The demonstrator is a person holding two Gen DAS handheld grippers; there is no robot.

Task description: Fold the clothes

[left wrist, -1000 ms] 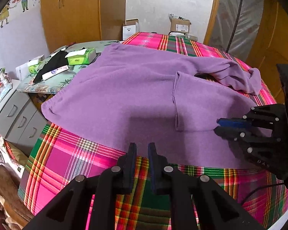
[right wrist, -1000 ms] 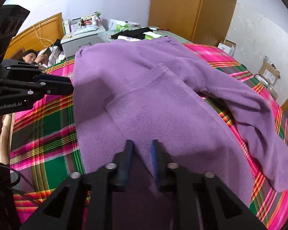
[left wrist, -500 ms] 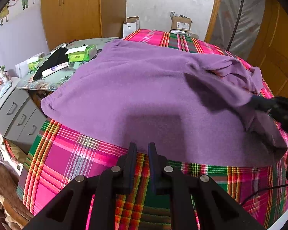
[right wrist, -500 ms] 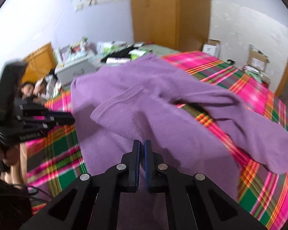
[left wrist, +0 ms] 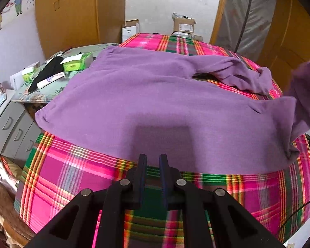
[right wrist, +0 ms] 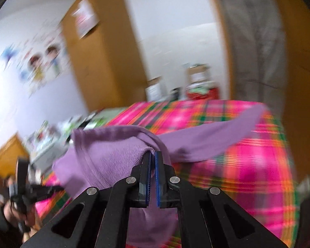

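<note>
The right tongs (right wrist: 153, 155) pinch a lifted fold of the purple sweater (left wrist: 155, 103) above the plaid bed (left wrist: 72, 175). The left tongs (left wrist: 153, 159), slightly spread and empty, hover at the sweater's near hem.

The left gripper (left wrist: 153, 159) is held tilted downward, its tips poised just short of the near hem of the purple sweater (left wrist: 155, 103). Its two fingers are set parallel with a narrow gap between them, and nothing is caught in that gap. The right gripper (right wrist: 153, 155) is raised above the sweater's side and pointed less steeply; its jaws are pressed together on a fold of the sweater's cloth, which is lifted and drawn up from where the rest lies. In the right wrist view, blurred, the left gripper's body is seen low at the left, gripped by a person's hand (right wrist: 20, 210).
</note>
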